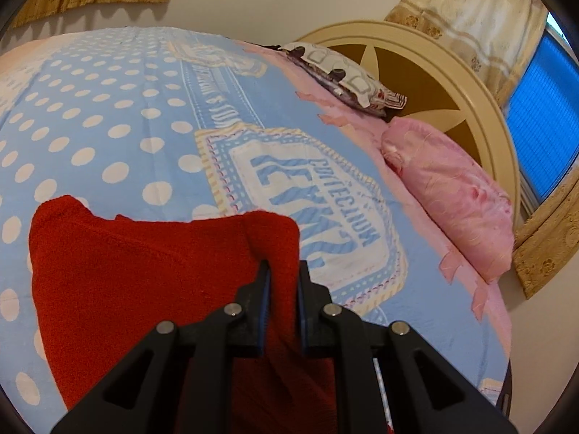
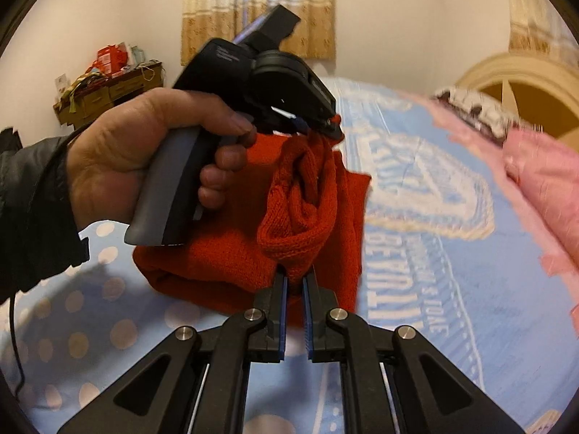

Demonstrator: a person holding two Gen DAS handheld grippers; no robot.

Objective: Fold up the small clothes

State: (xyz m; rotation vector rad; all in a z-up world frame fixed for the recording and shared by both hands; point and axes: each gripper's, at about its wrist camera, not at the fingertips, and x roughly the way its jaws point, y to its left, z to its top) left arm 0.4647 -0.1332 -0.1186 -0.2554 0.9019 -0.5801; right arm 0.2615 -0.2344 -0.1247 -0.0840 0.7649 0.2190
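Note:
A small red knitted garment (image 1: 144, 264) hangs over the blue polka-dot bedspread (image 1: 119, 115). My left gripper (image 1: 284, 267) is shut on a fold of the red cloth, which runs between its fingers. In the right wrist view the same red garment (image 2: 311, 195) hangs bunched between both grippers. My right gripper (image 2: 296, 278) is shut on its lower knitted edge. The left gripper (image 2: 331, 126), held in a hand, pinches the garment's top above and beyond it.
A pink pillow (image 1: 448, 195) and a patterned pillow (image 1: 347, 76) lie at the cream headboard (image 1: 452, 83) on the right. A window with curtains (image 1: 542, 123) is behind. A cluttered desk (image 2: 108, 83) stands by the far wall.

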